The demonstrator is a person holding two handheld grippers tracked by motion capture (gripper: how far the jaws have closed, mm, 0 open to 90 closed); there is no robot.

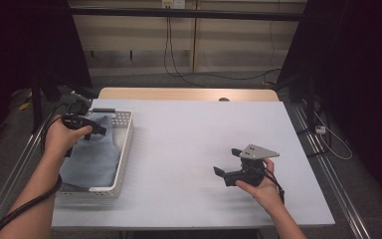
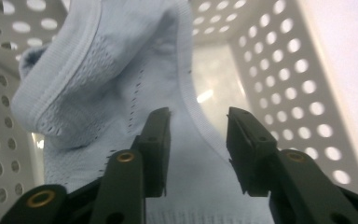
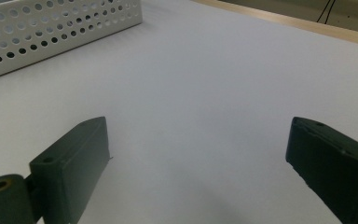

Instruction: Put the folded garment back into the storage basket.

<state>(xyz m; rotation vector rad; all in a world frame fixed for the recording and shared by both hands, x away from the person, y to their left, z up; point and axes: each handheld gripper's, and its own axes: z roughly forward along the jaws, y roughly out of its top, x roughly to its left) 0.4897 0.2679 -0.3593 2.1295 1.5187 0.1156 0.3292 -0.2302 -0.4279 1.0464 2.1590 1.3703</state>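
Lab: black curtains point(image 1: 20, 45), trailing cables point(image 1: 179, 69), rig table point(image 1: 204, 129).

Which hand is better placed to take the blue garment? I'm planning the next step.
Left. The left claw hangs open right over the blue garment in the basket; the right claw rests open over bare table.

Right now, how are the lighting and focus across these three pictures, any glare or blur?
High view: dim, dark at both sides, table evenly lit, slightly soft. Left gripper view: light glows through the holes of the white basket, a glare streak on its floor; the blue garment is fairly sharp, the near jaws softer. Right gripper view: bright even table, the jaws close and blurred, faint shadow beneath them.
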